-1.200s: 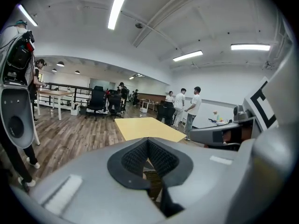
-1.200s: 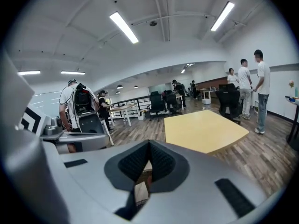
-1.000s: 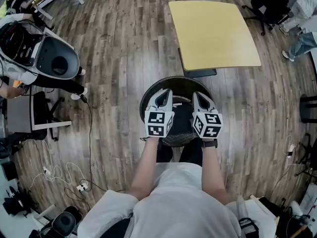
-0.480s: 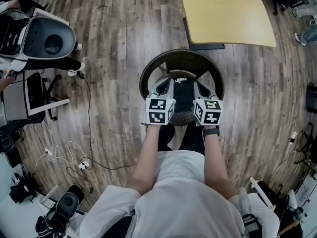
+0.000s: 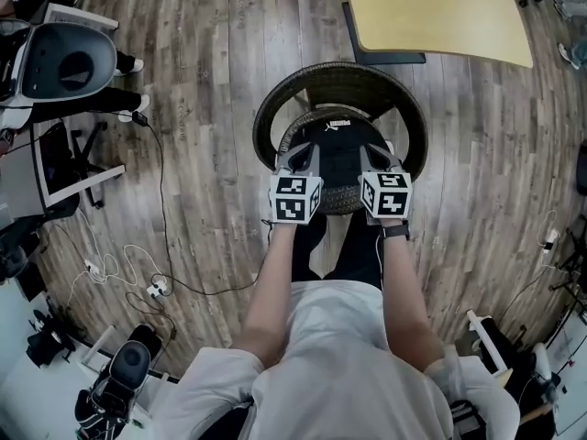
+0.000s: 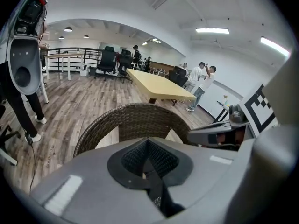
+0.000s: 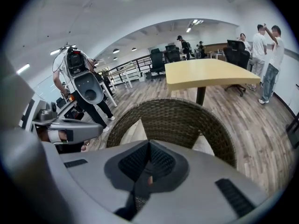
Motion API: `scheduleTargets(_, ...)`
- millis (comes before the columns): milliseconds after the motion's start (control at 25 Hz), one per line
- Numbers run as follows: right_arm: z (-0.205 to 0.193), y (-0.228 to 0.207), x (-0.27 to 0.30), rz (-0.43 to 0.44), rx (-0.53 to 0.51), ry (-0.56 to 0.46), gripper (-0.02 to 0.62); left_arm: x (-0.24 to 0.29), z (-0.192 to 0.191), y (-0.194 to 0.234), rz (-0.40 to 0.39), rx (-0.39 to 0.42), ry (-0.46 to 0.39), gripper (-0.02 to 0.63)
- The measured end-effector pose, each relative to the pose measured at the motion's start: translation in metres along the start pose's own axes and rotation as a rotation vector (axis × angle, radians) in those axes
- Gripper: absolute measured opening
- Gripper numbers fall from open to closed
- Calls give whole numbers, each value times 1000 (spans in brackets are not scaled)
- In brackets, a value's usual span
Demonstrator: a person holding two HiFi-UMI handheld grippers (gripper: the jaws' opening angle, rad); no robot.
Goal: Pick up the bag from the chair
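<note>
We saw a wide office floor (image 5: 202,81) of grey-brown wood planks, with cables (image 5: 128,273) trailing over it at the left. A yellow table (image 5: 431,12) stood just behind the back of the round wicker chair (image 5: 339,85). A white machine (image 5: 69,62) stood well off to the left, and people (image 6: 203,78) stood far beyond the table. The black bag (image 5: 339,149) lay over the middle of the chair's seat, its top near the back edge. The left gripper (image 5: 293,159) and the right gripper (image 5: 379,159) were at the bag's two sides, each with its jaws pressed together on a black strap (image 6: 159,197) of the bag.
</note>
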State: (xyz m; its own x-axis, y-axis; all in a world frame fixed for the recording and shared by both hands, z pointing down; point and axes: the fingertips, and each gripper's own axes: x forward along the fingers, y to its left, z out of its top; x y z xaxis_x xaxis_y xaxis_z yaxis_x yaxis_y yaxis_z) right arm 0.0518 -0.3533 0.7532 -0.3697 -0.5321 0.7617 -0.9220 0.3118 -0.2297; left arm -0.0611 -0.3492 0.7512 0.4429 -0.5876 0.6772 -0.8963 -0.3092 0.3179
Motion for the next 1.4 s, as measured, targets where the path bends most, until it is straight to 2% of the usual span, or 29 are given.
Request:
scheduleTargets(560, -97, -29, 64, -6, 25, 167, 8, 54, -114, 20, 12, -52, 199, 11)
scheduleTargets(880, -133, -48, 92, 16, -44, 257, 9, 85, -157, 34, 25, -56, 305, 13)
scheduleTargets(1120, -158, -60, 106, 28, -81, 333, 12, 93, -188, 38, 0, -86, 389, 154)
scheduleTargets(1160, -161, -61, 108, 25, -97, 340, 37, 94, -193, 40, 3, -81, 395, 171)
scheduleTargets(1200, -164, -63, 109, 22, -111, 348, 95, 94, -197, 42, 6, -73, 402, 183)
scheduleTargets(1280, -170, -66, 113, 22, -129, 368, 133, 97, -204, 46, 10, -58, 413, 201)
scheduleTargets(1400, -183, -76, 120, -1, -112, 409, 240, 101, -213, 54, 29, -48, 419, 251)
